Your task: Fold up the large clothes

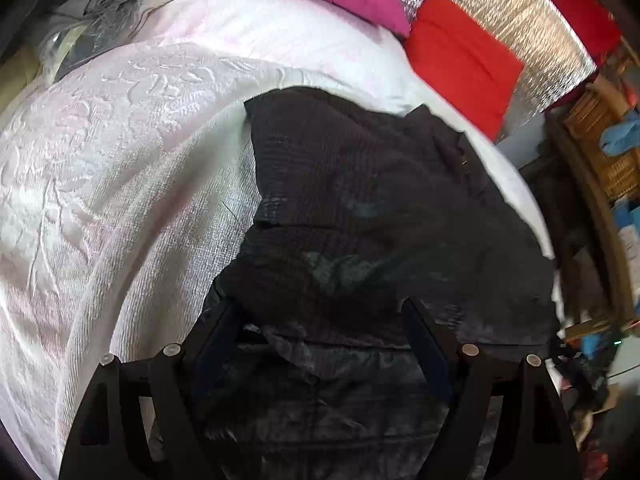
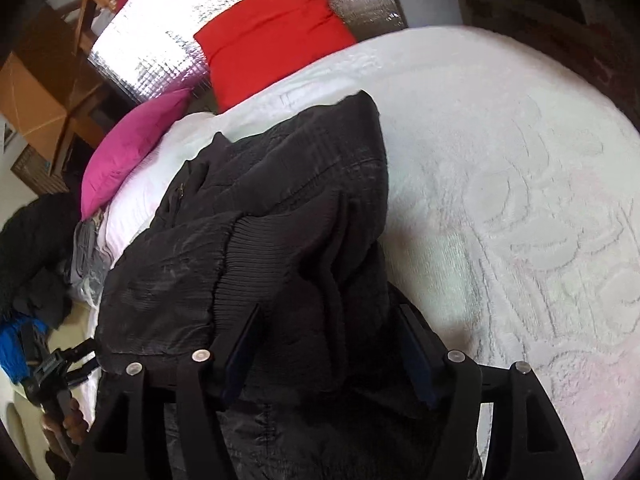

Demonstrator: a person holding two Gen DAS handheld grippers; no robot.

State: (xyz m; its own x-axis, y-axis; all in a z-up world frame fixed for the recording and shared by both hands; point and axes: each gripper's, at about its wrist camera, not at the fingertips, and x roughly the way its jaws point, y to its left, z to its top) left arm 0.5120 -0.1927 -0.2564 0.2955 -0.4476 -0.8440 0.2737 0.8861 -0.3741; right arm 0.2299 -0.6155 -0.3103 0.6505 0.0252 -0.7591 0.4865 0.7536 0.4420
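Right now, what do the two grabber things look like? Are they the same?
Yes, they match. The left gripper and the right gripper are both matte black plastic with two long flat fingers, set in a V. Each finger has a dark blue pad on its inner face. Small round silver pins sit at the joints, and the black frames have cut-out slots. No cables or markings show.
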